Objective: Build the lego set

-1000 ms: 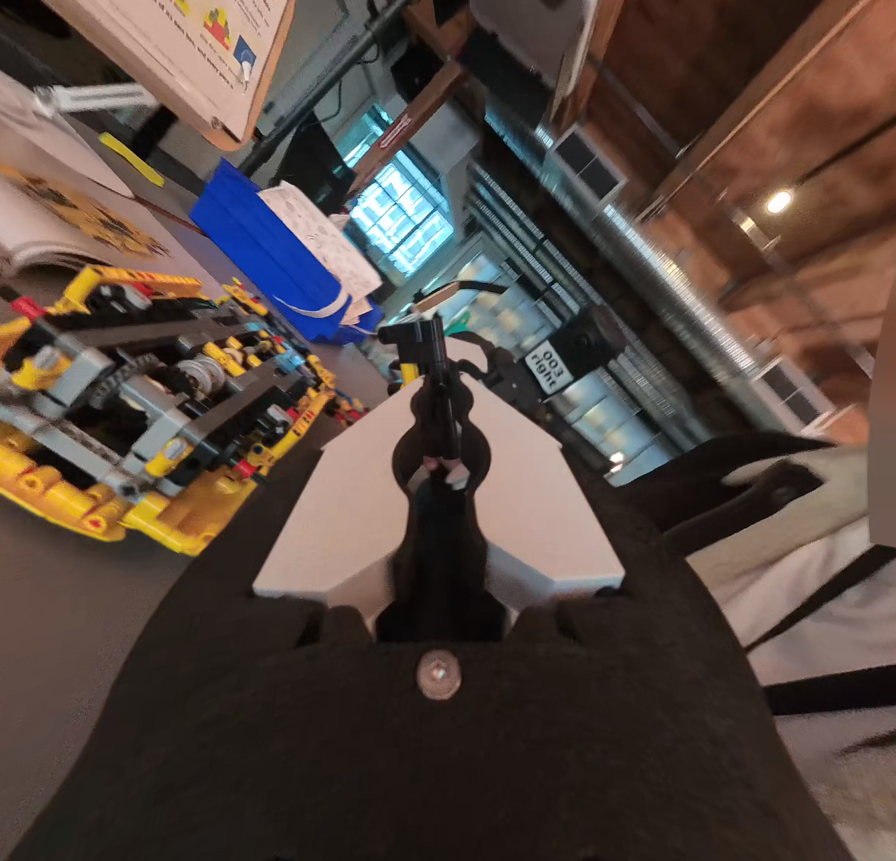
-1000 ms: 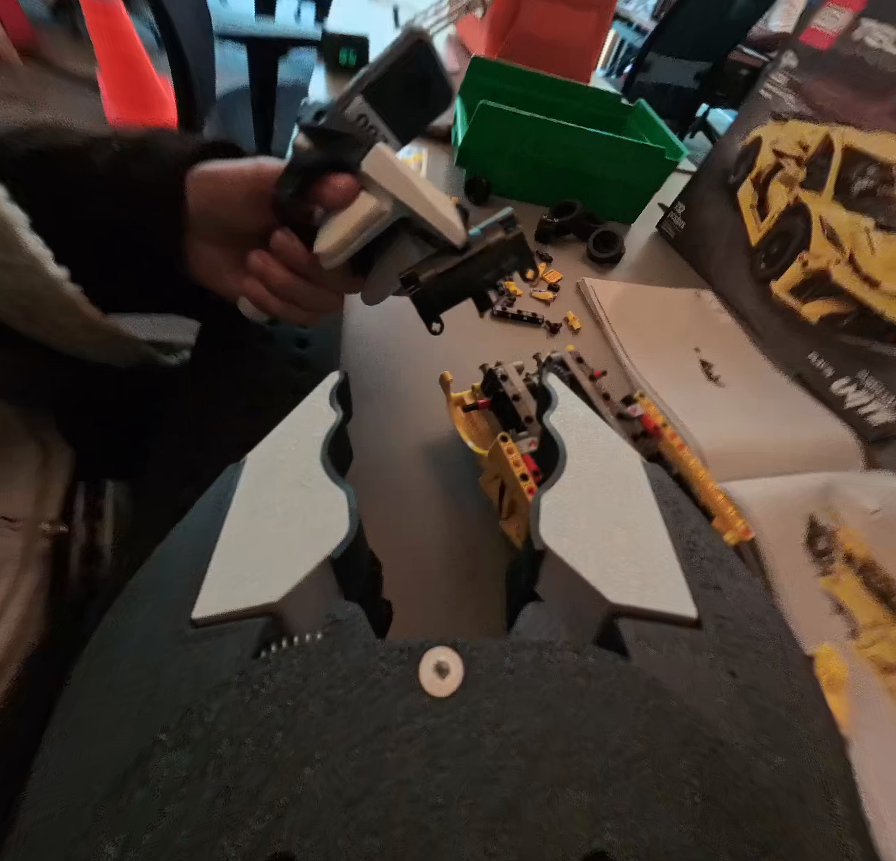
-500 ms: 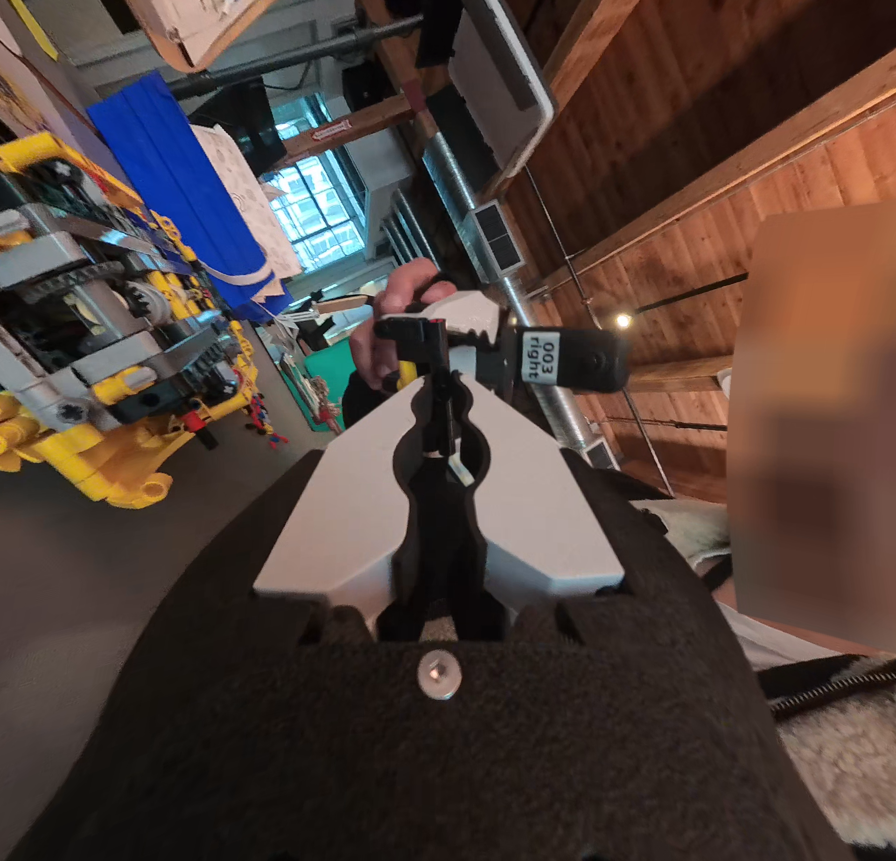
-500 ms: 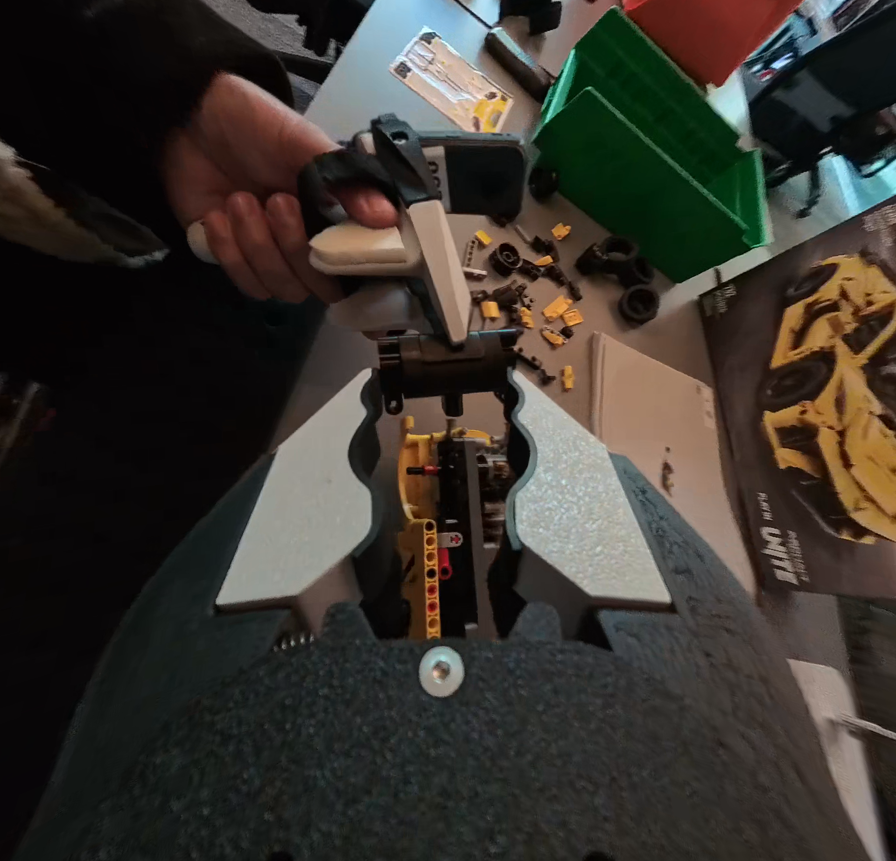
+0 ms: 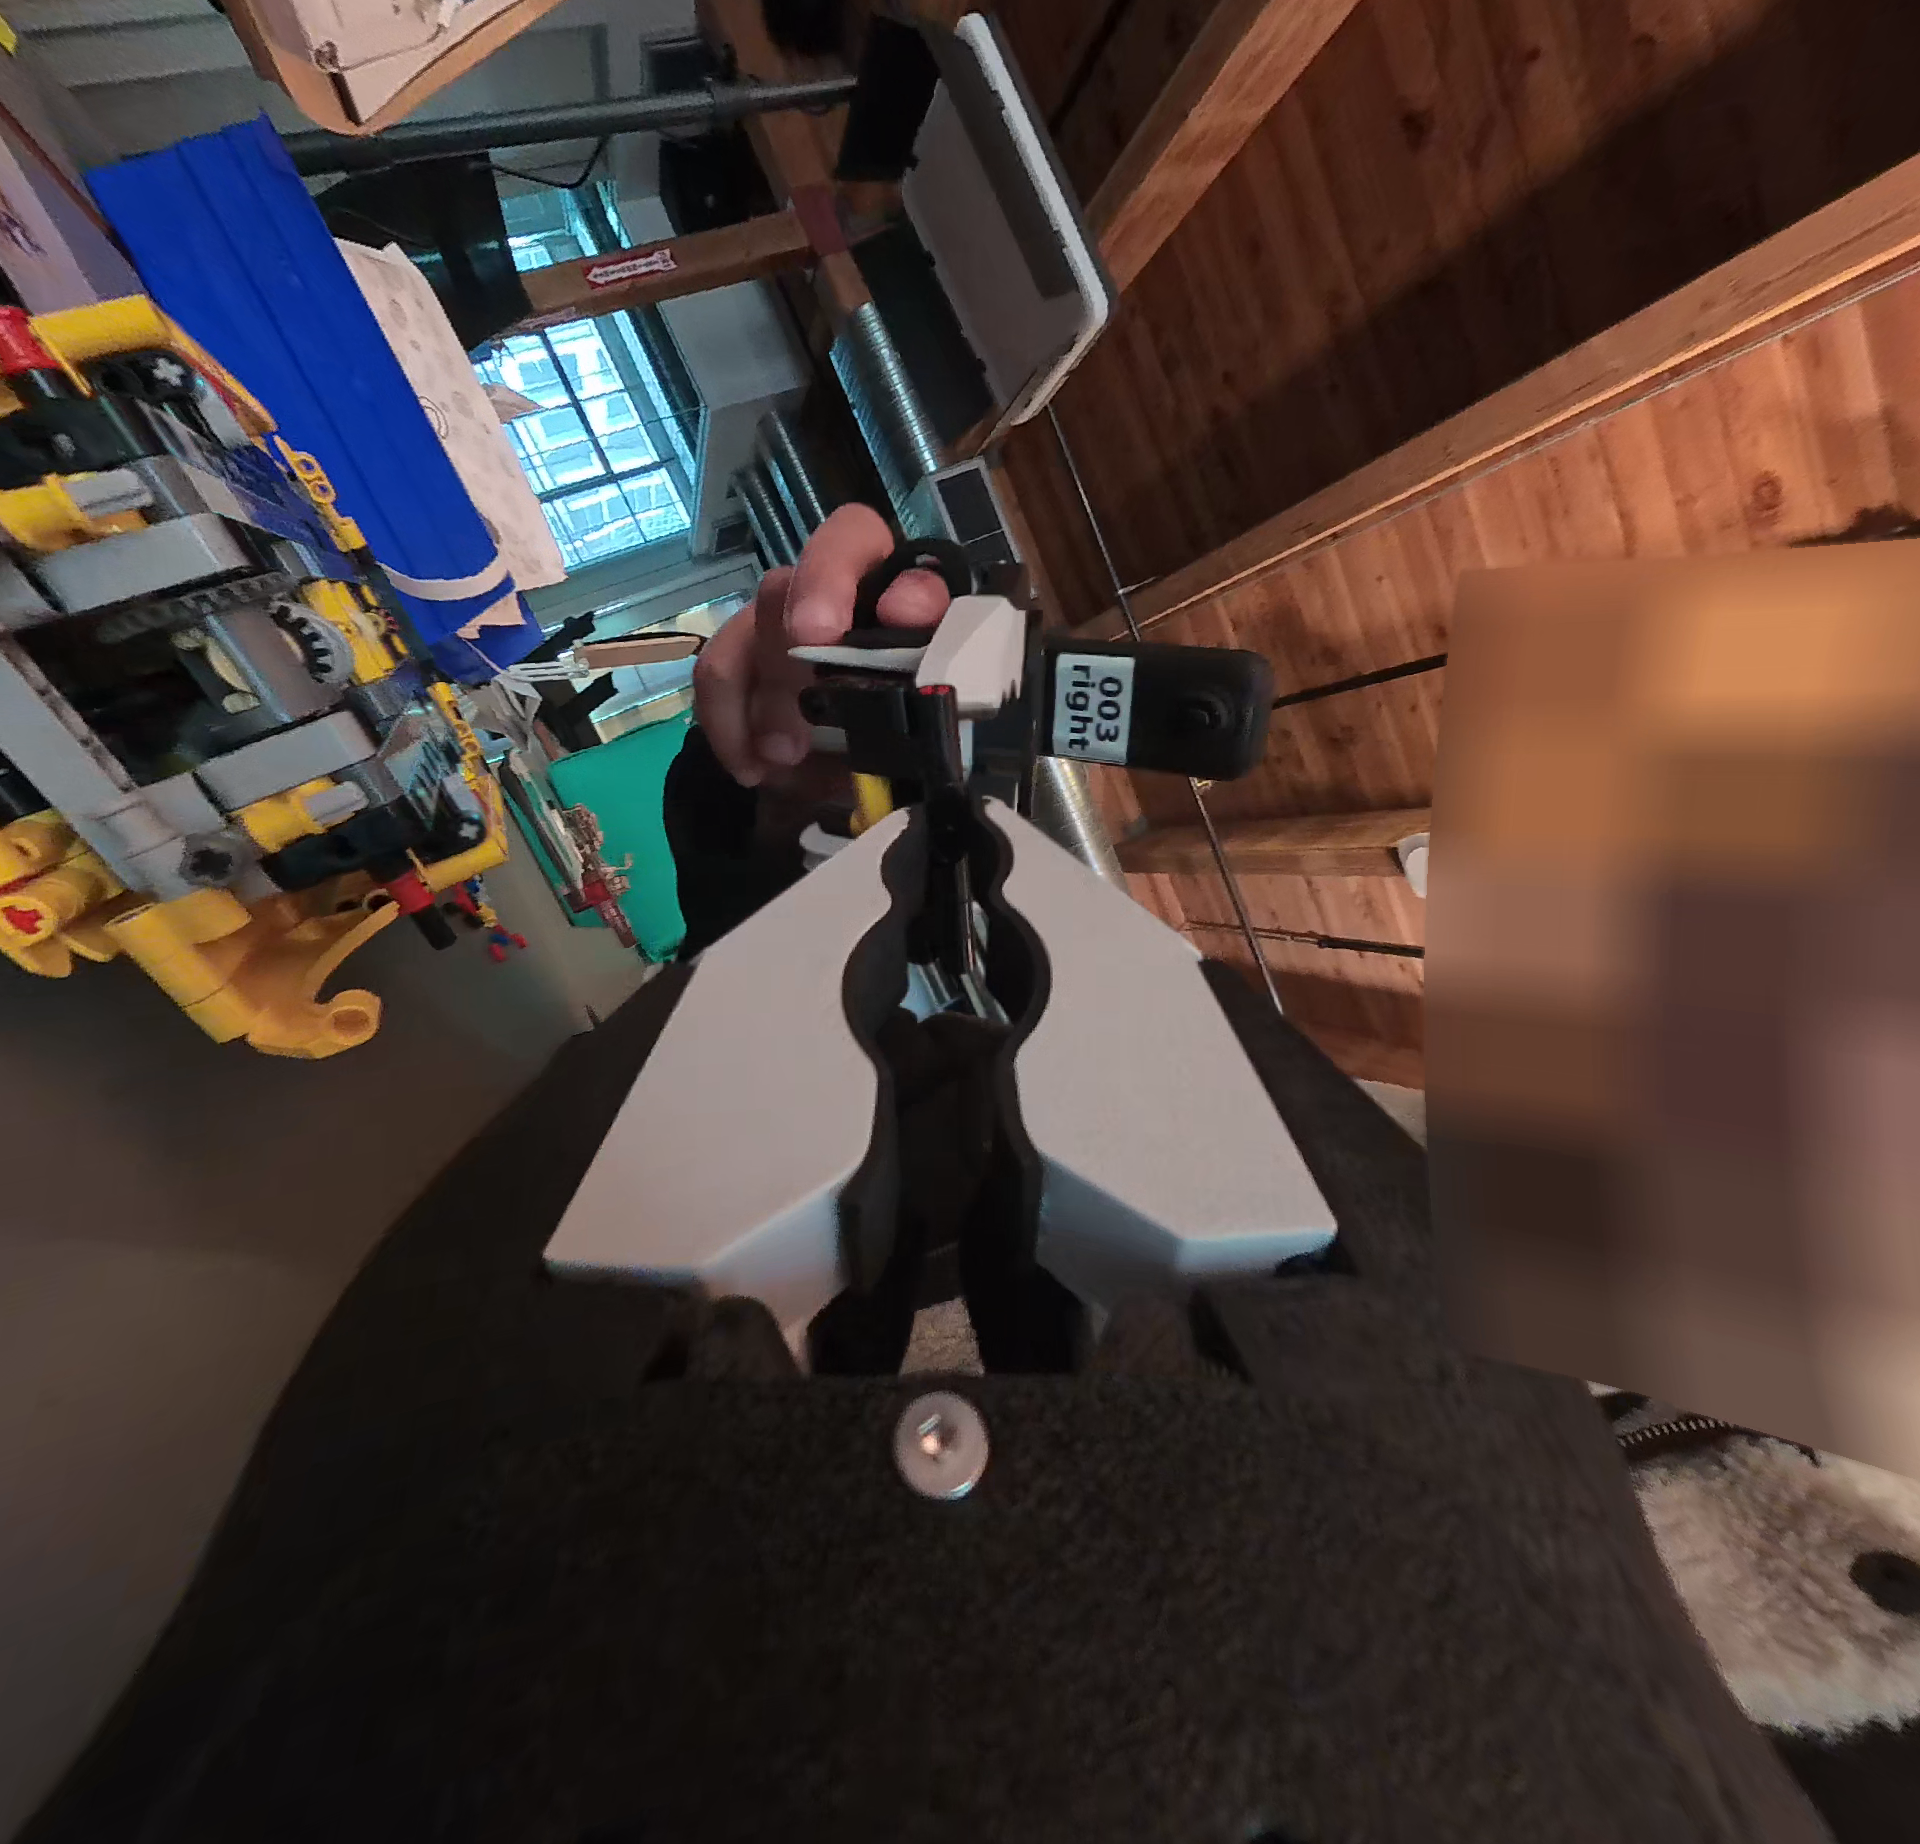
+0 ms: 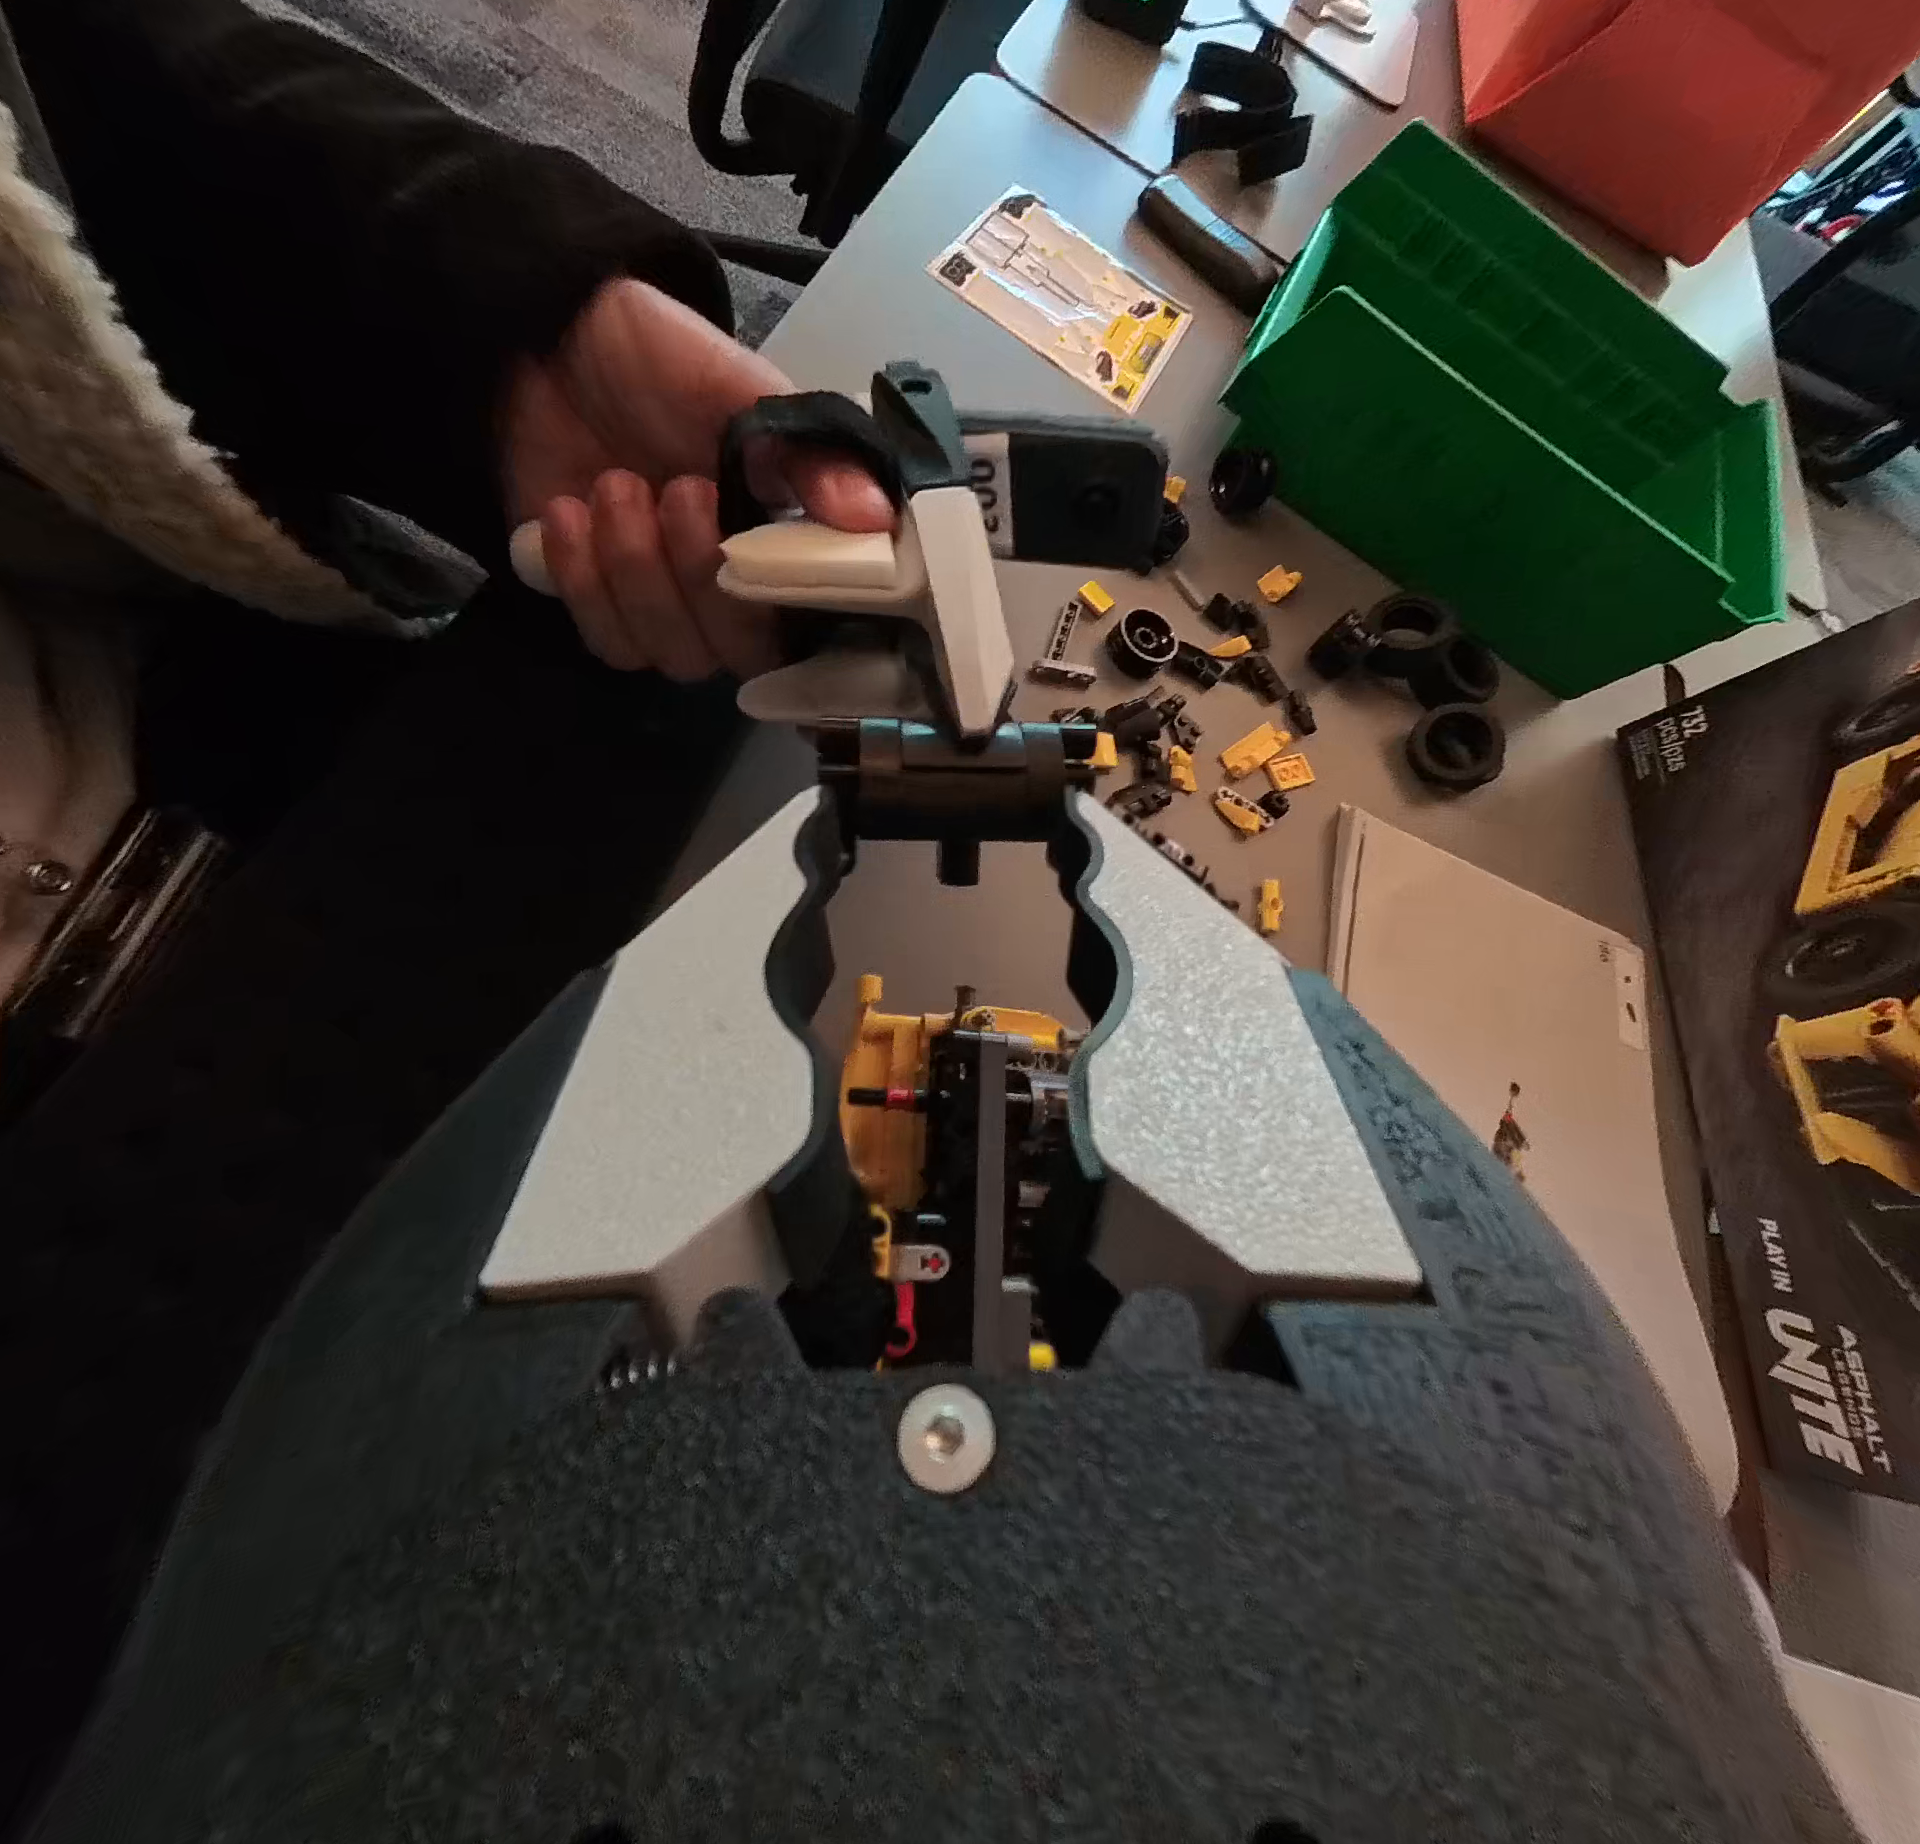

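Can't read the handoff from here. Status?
Left gripper shut on black Technic sub-assembly. Right gripper open, tips flanking it, contact unclear. Yellow chassis below; nothing between.

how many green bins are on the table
2: the front green bin beside the loose pieces, and the rear green bin right behind it. Others could be nested unseen.

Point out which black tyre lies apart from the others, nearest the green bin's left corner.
The lone tyre by the green bin; the rest cluster farther right.
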### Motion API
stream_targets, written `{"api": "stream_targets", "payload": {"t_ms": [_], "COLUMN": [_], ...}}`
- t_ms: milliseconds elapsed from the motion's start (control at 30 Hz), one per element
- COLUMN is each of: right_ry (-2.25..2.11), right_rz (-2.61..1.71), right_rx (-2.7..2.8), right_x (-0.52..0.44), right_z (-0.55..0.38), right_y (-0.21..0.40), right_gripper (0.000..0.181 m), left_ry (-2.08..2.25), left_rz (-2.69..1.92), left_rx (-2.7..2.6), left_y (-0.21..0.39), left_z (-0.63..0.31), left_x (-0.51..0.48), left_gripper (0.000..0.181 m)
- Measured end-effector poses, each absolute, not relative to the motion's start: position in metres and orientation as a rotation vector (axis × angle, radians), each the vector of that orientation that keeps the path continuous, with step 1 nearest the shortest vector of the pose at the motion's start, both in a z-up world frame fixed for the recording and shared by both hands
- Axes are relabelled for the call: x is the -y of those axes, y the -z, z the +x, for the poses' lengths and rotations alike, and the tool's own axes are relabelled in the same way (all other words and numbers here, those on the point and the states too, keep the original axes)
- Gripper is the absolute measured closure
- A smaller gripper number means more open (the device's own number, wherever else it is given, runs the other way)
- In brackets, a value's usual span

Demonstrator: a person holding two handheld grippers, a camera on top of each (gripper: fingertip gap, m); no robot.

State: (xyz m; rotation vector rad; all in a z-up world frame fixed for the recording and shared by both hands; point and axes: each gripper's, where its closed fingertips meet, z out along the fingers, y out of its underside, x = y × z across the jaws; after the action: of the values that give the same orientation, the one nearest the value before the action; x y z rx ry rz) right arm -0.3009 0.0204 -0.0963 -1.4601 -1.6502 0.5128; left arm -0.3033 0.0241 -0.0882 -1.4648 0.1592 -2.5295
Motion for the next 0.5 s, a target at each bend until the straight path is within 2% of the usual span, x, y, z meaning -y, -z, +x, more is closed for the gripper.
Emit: {"api": "stream_targets", "payload": {"t_ms": [300,433,467,500], "right_ry": [-0.605,-0.637,-0.590,-0.557], "right_rz": [-1.483,-1.616,-1.661,-1.712], "right_rx": [1.679,1.733,1.738,1.731], "right_x": [-0.018,-0.026,-0.037,-0.049], "right_z": [-0.301,-0.295,-0.290,-0.286], "right_y": [0.098,0.103,0.105,0.105], "right_gripper": [0.141,0.141,0.141,0.141], "left_ry": [2.582,2.347,2.214,2.083], "left_rz": [-1.446,-1.548,-1.591,-1.624], "left_rx": [-0.152,-0.315,-0.350,-0.377], "left_y": [0.086,0.096,0.102,0.107], "left_z": [-0.301,-0.297,-0.300,-0.306], "left_x": [-0.020,-0.031,-0.042,-0.055], "left_gripper": [0.175,0.172,0.165,0.148]}}
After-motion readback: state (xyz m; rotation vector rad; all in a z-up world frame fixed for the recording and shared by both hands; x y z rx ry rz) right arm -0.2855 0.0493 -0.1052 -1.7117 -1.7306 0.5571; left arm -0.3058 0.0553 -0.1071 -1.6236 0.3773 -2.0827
